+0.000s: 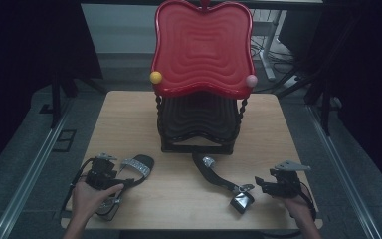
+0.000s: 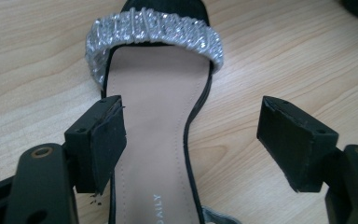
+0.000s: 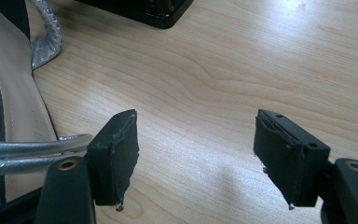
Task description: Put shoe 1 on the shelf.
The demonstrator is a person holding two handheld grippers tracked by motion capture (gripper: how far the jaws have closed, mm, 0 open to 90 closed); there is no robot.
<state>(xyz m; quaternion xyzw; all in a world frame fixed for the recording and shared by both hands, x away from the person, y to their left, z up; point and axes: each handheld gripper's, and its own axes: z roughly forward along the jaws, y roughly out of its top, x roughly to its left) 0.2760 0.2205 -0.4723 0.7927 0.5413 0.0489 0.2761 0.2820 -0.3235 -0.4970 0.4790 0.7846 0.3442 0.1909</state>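
Observation:
Two black sandals with silver glitter straps lie on the wooden table (image 1: pixel 179 209). The left sandal (image 1: pixel 138 167) points away from me. In the left gripper view its beige insole (image 2: pixel 154 116) runs between the jaws of my left gripper (image 2: pixel 191 140), which is open: one jaw hangs over the insole, the other over bare wood. In the high view a hand holds the left gripper (image 1: pixel 119 174) at that sandal's heel end. The right sandal (image 1: pixel 219 180) lies on its side. My right gripper (image 1: pixel 259 185) is open just to its right. In the right gripper view the right gripper (image 3: pixel 196 154) is over bare wood, with the right sandal (image 3: pixel 14 116) at the left.
A two-tier rack stands at the table's back middle, with a tilted red top tray (image 1: pixel 201 47) and a black lower tray (image 1: pixel 199 117). A yellow knob (image 1: pixel 155 77) and a pink knob (image 1: pixel 251 80) sit at the red tray's front corners. The rack's black base (image 3: pixel 144 11) lies ahead of the right gripper.

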